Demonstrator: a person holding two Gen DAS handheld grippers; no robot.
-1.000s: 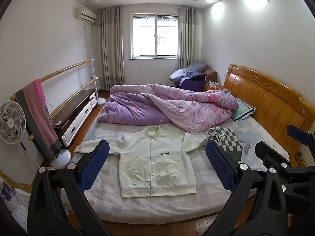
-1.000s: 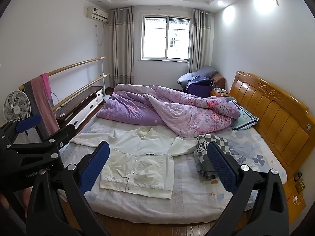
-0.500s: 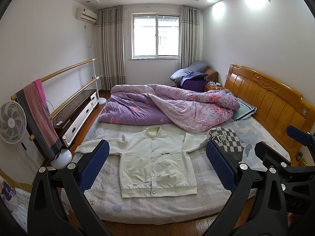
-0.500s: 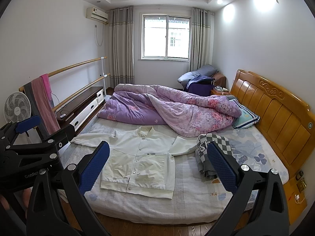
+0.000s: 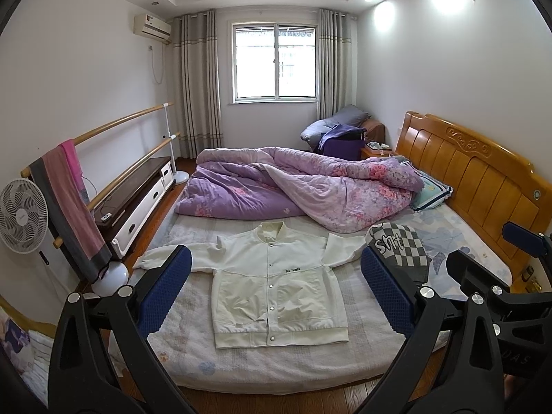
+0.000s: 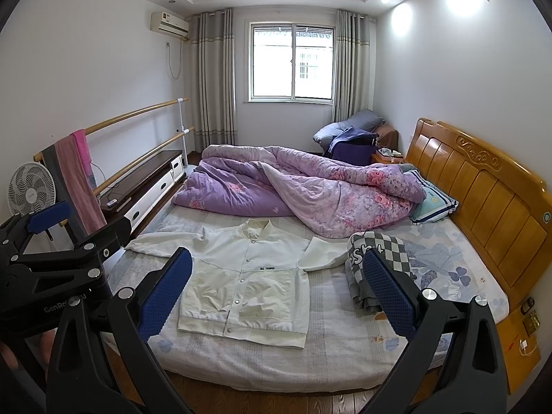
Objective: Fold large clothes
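Both held back off the near edge of the bed [image 5: 276, 372], jaws spread wide and gripping nothing: left gripper [image 5: 276, 293] centred on the garment, right gripper [image 6: 276, 296] alongside it, slightly further right

Barely any change over the last second, only a slight creep of the view toward the bed, jacket untouched; probably the approach before a first grasp, folding not yet begun

Straight ahead between the left fingers, white jacket [image 5: 276, 286] flat on the mattress, buttoned, front up, hem nearest, collar away, sleeves spread to each side

Just beyond the right fingertip, checkered garment [image 6: 379, 252] bunched against the jacket's right cuff

Further ahead, purple quilt [image 5: 293, 186] heaped across the bed; past that, window [image 5: 276, 62] in the far wall
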